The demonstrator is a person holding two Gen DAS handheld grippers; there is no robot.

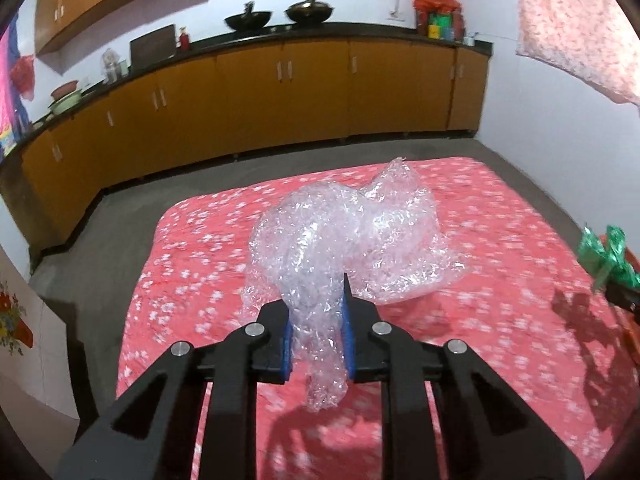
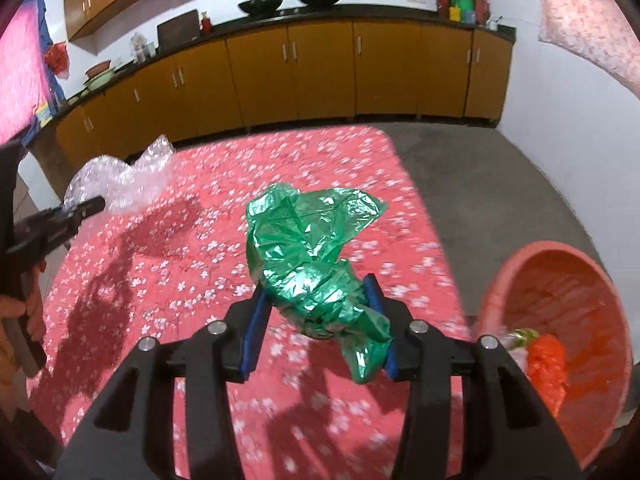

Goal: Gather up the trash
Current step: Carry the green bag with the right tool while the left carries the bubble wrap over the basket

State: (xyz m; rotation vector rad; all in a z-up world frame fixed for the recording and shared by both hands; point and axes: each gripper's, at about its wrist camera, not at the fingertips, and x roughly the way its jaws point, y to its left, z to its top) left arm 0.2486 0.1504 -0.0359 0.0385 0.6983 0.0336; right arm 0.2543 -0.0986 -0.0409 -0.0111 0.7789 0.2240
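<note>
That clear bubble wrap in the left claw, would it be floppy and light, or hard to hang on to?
Probably floppy: the bubble wrap sags in a loose tail below the left gripper, whose pads pinch it into a narrow neck. Likely very light, since a big crumpled bulk hangs from that one pinch above the pink floral cloth. Its glossy film could be slippery.
</note>
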